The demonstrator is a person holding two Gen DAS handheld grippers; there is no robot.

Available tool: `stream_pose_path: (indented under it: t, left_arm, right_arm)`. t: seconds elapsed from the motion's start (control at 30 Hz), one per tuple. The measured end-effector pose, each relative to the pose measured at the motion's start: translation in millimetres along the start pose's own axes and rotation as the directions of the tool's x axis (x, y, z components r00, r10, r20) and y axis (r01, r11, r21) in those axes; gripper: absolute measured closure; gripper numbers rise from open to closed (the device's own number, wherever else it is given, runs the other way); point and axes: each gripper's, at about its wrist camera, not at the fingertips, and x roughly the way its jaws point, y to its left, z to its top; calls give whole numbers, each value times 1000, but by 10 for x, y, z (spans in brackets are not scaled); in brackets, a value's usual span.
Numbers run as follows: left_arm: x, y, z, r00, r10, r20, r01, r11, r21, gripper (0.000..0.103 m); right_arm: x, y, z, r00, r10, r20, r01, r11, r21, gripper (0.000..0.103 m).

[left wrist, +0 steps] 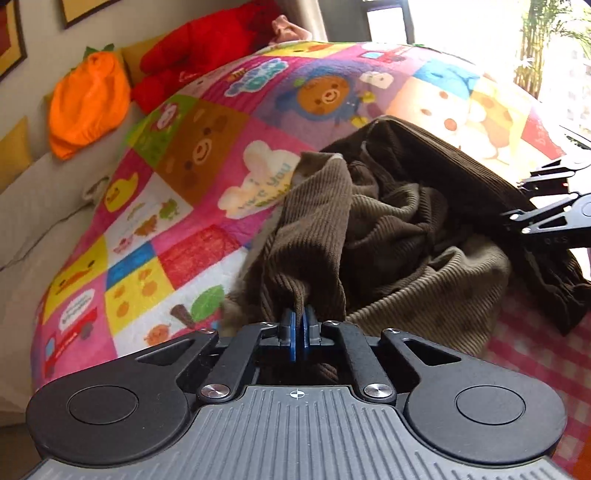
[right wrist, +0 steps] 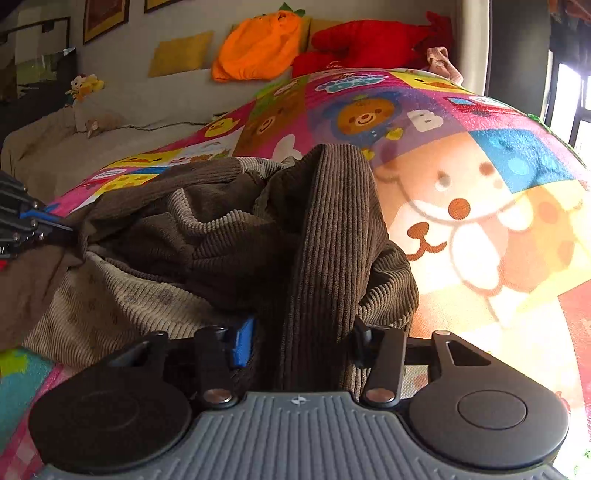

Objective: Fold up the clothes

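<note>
A brown corduroy garment point(left wrist: 388, 221) lies crumpled on a colourful cartoon blanket point(left wrist: 192, 155). My left gripper point(left wrist: 300, 328) is shut on a bunched edge of the garment, the cloth pinched between its blue pads. In the right wrist view the same garment point(right wrist: 207, 236) fills the middle. My right gripper point(right wrist: 301, 339) is open, with a broad fold of the corduroy lying between its spread fingers; the blue pad point(right wrist: 244, 341) stands clear of the cloth's right side. The right gripper's black linkage shows at the right edge of the left wrist view point(left wrist: 554, 218).
The blanket point(right wrist: 461, 206) covers a bed. At the far end lie an orange pumpkin cushion point(right wrist: 258, 44), a red plush point(right wrist: 369, 40) and yellow wall pads point(right wrist: 181, 53). A beige sheet point(right wrist: 74, 147) is on the left, a bright window point(left wrist: 480, 22) on the right.
</note>
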Motion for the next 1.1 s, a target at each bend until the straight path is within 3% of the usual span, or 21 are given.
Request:
stream_pose_path:
  t: [0.07,0.17,0.2,0.27,0.3,0.33,0.37,0.43,0.47,0.53,0.6,0.67,0.73,0.8,0.83,0.97,1.03,1.1]
  left_arm:
    - [-7,197,93,993,111,40,-113,993,29,99]
    - [87,644,275,951,299,81,-302,953,18,100]
    - [161,795,321,932,352,83,-354,935,2,100]
    - [310,1089,398,896,439,74,-437,899,-40,99]
    - [384,1219,398,898,438,42,-434,897,-85,98]
    - [459,1349,398,900,436,9,-431,893,-130,91]
    - [517,1463,386,904,426,-23,-424,889,-173,80]
    - [524,1604,275,919,388,-73,-394,882,-258,68]
    - [481,1636,188,922,379,-83,-386,878,-282,54]
    - [314,1609,22,934,346,-85,-355,883,-307,38]
    - [90,1513,-140,967,249,-61,-254,903,-347,31]
    - [-136,1329,-283,993,115,-11,-111,922,-371,20]
    - [-330,1038,-380,999,3,34,9,935,-355,12]
    - [-459,706,-436,994,-83,65,99,946,-307,8]
    - [-504,522,-461,991,-111,72,126,954,-273,8]
    - [-576,-62,-588,991,-124,50,129,984,-126,5]
    - [-544,-245,-687,993,-118,30,121,988,-94,5]
    - [-441,-290,-757,993,-120,6,120,982,-145,5]
  right_arm:
    - [-15,20,96,1000,-14,4,14,997,-73,84]
    - [-84,-140,427,988,-128,82,140,976,-165,87]
    - [-107,-215,557,977,-176,117,196,962,-188,87]
    - [-44,-400,808,935,-298,189,337,915,-221,87]
    - [25,-480,900,912,-352,212,396,889,-230,87]
    - [99,-550,965,899,-385,208,428,873,-233,84]
    - [186,-641,1024,897,-404,177,437,869,-231,80]
    - [263,-796,1077,889,-435,143,456,867,-199,69]
    - [212,-823,1046,887,-439,146,460,868,-188,63]
    - [38,-829,942,888,-429,164,453,877,-160,41]
    - [-210,-764,768,932,-328,154,350,925,-146,39]
    - [-443,-596,496,985,-143,93,156,976,-153,36]
    - [-533,-353,219,1000,-16,22,20,983,-181,35]
    - [-560,-47,-60,995,78,-58,-89,969,-230,34]
    - [-558,90,-183,993,88,-85,-108,959,-263,31]
    - [-441,332,-508,996,-23,-88,-8,939,-343,19]
    - [-410,179,-487,996,-25,-87,6,977,-213,14]
    - [-367,-12,-481,997,3,-83,-6,999,-34,14]
